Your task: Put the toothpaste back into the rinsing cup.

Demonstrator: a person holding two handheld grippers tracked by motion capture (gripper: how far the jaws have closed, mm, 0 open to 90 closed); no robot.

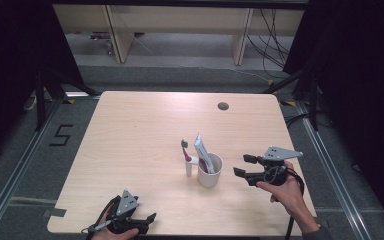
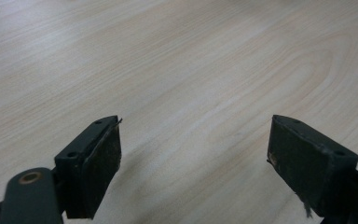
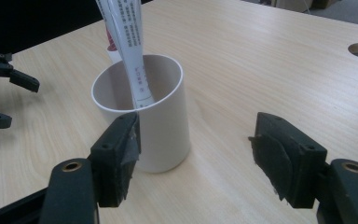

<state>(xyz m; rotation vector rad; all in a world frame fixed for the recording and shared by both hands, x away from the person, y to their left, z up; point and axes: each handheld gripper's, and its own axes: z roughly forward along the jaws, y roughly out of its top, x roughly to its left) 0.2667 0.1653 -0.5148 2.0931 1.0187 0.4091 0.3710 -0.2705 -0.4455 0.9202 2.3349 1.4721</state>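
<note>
So the white plastic cup (image 1: 210, 170) sits a bit toward 4 o'clock of the middle of the light wooden table (image 1: 130, 130), with a white-and-red toothpaste tube (image 1: 202, 152) leaning inside and a toothbrush (image 1: 186, 156) standing just at its 9 o'clock. Right gripper (image 1: 243, 165) is at the cup's 3 o'clock, jaws spread wide, holding nothing. Left gripper (image 1: 147, 222) idles spread too, down at 6 o'clock. Looks like an approach; next it'd need to line up and close on something.
</note>
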